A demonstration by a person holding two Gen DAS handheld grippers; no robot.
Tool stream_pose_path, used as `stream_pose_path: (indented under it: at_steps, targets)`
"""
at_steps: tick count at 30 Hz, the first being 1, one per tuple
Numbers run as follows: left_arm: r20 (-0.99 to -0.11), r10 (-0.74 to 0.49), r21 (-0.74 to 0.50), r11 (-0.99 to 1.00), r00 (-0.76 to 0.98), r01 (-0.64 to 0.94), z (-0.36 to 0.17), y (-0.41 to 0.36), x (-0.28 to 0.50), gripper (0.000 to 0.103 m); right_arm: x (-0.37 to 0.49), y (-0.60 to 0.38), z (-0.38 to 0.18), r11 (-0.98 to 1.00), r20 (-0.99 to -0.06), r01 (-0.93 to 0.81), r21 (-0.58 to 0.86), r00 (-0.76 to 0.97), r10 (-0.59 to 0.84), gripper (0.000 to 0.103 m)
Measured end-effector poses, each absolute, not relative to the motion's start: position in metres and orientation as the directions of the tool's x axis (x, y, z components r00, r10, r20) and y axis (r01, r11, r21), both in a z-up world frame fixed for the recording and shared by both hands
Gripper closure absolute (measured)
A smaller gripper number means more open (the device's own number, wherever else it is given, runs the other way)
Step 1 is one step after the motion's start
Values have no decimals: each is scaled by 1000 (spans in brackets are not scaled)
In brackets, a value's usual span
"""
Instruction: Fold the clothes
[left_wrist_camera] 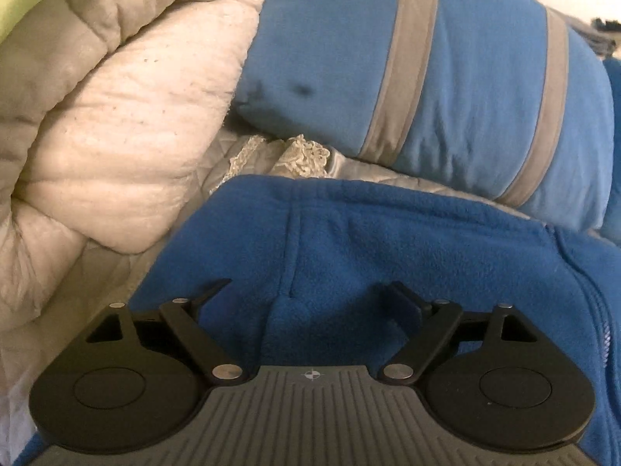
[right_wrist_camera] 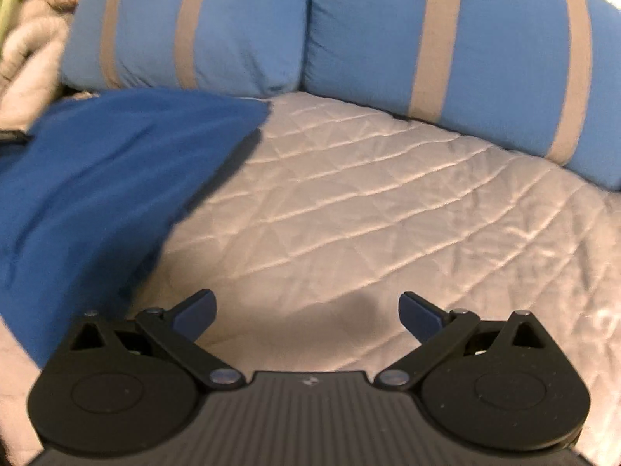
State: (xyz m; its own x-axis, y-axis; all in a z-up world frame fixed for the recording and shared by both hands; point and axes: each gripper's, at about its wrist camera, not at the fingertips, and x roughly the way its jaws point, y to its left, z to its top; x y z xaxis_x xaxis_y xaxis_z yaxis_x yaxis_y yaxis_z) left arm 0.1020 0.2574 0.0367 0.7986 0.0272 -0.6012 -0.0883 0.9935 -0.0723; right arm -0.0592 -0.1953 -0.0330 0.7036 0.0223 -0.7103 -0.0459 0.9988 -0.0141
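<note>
Here one blue fleece jacket (left_wrist_camera: 388, 240) lies on the quilted bed (right_wrist_camera: 388, 202), before two striped blue pillows (right_wrist_camera: 446, 39). The left gripper (left_wrist_camera: 310, 291) gapes above the fleece; the right gripper (right_wrist_camera: 306, 306) gapes over bare quilt.

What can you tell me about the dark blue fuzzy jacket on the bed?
The jacket looks like soft, fuzzy fleece in deep blue. It lies spread out and a bit rumpled on the shiny quilted bedspread, in front of striped light blue pillows and beside a puffy cream blanket. A seam runs down its near part, and a zipper shows along one edge. The left gripper hangs right over it with its jaws wide open, not pinching any cloth.
</note>
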Motion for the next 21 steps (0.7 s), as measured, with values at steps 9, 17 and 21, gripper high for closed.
stream_pose_path:
  at_steps: [9,17,21]
  targets:
    - [-586,131,49,991,800,-126,56,232,87,18,-55,-230,-34,991,-744,131,37,665,-60,0]
    - [-528,85,-7,995,845,-104,102,192,66,18,-55,-223,-33,995,-737,93,24,674,-45,0]
    - [-507,56,7,998,860,-61,123,147,62,18,-56,-227,-32,993,-738,105,45,674,-38,0]
